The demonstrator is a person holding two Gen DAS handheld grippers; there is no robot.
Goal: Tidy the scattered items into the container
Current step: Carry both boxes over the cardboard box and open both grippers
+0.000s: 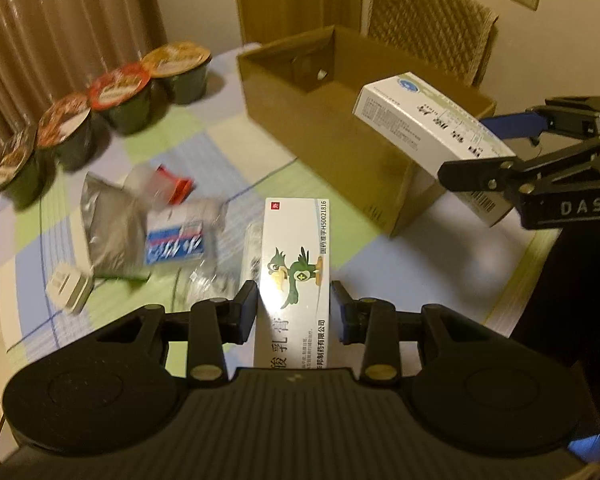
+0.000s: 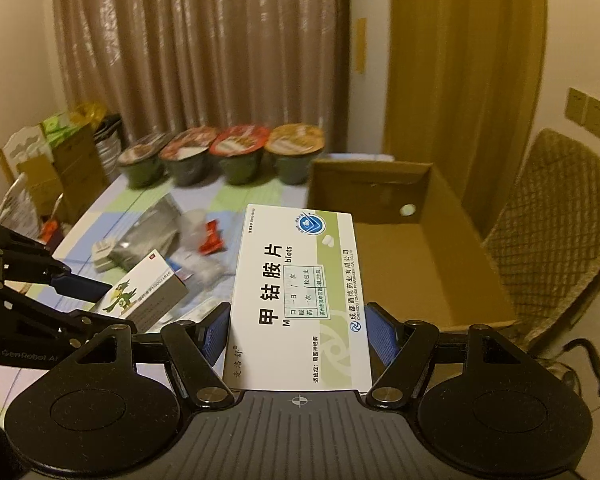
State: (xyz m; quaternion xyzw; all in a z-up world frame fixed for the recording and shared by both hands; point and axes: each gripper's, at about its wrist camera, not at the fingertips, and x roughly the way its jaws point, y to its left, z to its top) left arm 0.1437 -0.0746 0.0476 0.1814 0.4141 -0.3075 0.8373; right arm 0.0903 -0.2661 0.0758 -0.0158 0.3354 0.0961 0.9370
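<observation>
Far left, along the curtain: four foil-lidded cups (image 1: pixel 112 96) in a row on the tabletop (image 1: pixel 440 248), which wears a pastel checked cloth. Lids brown, red, orange; details blurred.

Next right, a loose pile of scattered items: grey foil pouch (image 1: pixel 108 224), a blue-and-white packet (image 1: pixel 174 242) on top of it, a clear piece with a red part (image 1: pixel 172 188) behind, a small white plug-like object (image 1: pixel 68 288) at the near edge. All lying on the cloth, outside the box.

Centre: left gripper (image 1: pixel 294 312) with fingers clamped on the long sides of a narrow white carton printed with a green cartoon bird (image 1: pixel 296 264). Carton points away from the camera, lifted clear of the tabletop. In the right wrist view the same carton sits tilted in that gripper, above the cloth.

Right of centre: open cardboard box (image 1: pixel 300 120), the container, standing on the tabletop, flaps up, a round hole in its far end wall. Interior looks bare where visible.

Right: right gripper (image 2: pixel 298 336), blue-padded fingers closed about halfway onto a wider white-and-green tablet carton (image 2: pixel 300 292), gripped by its sides. Seen from the left wrist, this carton is held in the air at the near right corner of the box, not inside it.

Far right: quilted chair (image 2: pixel 548 232) behind the box.
</observation>
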